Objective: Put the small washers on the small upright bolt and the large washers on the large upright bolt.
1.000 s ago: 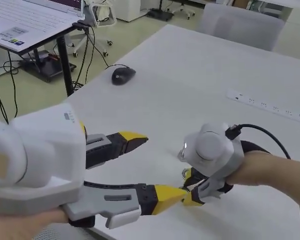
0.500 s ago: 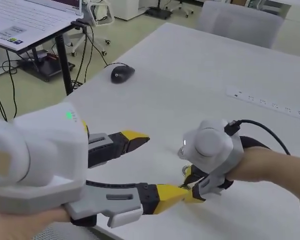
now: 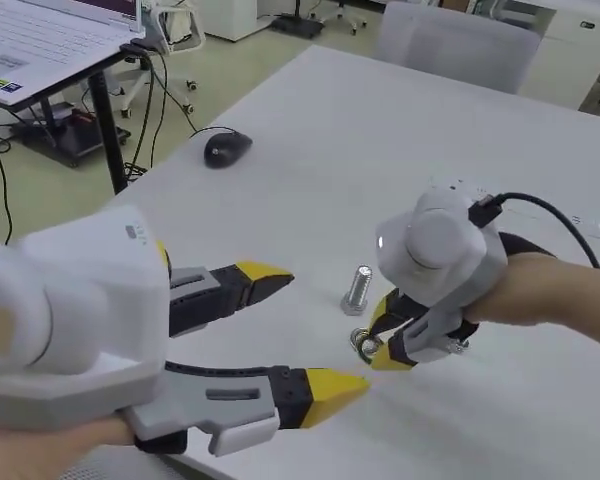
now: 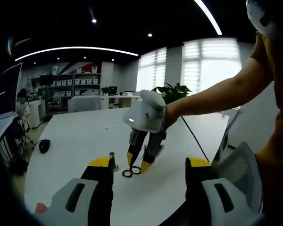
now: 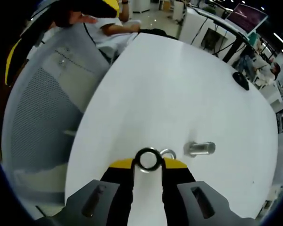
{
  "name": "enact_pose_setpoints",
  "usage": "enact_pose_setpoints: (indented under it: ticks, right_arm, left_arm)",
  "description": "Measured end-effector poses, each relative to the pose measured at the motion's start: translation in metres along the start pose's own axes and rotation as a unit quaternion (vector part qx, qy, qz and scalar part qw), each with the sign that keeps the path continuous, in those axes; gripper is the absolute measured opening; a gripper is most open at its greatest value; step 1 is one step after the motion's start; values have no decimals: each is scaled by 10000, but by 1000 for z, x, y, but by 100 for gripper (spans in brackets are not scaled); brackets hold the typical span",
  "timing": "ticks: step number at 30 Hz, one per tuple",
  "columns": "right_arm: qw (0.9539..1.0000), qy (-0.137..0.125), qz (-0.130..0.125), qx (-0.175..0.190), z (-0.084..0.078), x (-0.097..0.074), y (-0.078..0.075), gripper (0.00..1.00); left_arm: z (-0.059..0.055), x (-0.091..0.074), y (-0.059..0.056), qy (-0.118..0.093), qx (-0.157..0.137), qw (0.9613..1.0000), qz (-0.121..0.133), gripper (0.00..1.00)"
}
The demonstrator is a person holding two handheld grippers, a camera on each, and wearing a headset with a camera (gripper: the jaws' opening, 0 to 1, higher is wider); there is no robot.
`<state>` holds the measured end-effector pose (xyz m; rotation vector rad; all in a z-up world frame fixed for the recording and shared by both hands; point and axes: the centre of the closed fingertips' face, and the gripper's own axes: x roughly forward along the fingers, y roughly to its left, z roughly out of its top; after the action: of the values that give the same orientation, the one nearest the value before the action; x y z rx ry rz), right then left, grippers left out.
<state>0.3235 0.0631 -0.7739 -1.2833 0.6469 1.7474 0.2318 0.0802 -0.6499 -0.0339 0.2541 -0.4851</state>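
The right gripper (image 3: 378,348) has its jaws closed on a flat silver metal ring washer (image 5: 147,150). It pinches the washer by the rim, low down near the front edge of the white tabletop (image 3: 380,150). A second silver ring washer (image 5: 170,152) seems to lie on the tabletop just beside it. A shiny silver metal bolt (image 3: 358,289) stands upright near them, a little farther from the front edge. I cannot tell if it is the small bolt or the large one. The left gripper (image 3: 305,330) is closer to the left edge, with its jaws wide open and nothing in them. A black computer mouse (image 3: 226,149) sits well apart, by the left edge. I think the washer is hard, light and smooth, so it could slip or spin out of the jaws. It is thin too, so it is tricky to lift off a flat top. Holding it by the rim looks best, because the hole is then free to drop over the bolt. It should be level and right above the bolt's top.
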Motion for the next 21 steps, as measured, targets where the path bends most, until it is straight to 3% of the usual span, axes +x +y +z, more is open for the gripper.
enact_pose_setpoints:
  ticks: [13,21]
  right_arm:
    - [9992,120,-350,-150,8,-31,-48,22]
    - [9988,155,-405,-244,16,-29,-68,22]
  left_arm:
    - [-1,2,1,30,-5,10000,-46,61]
    - [0,4,4,43,-25,10000,-41,61]
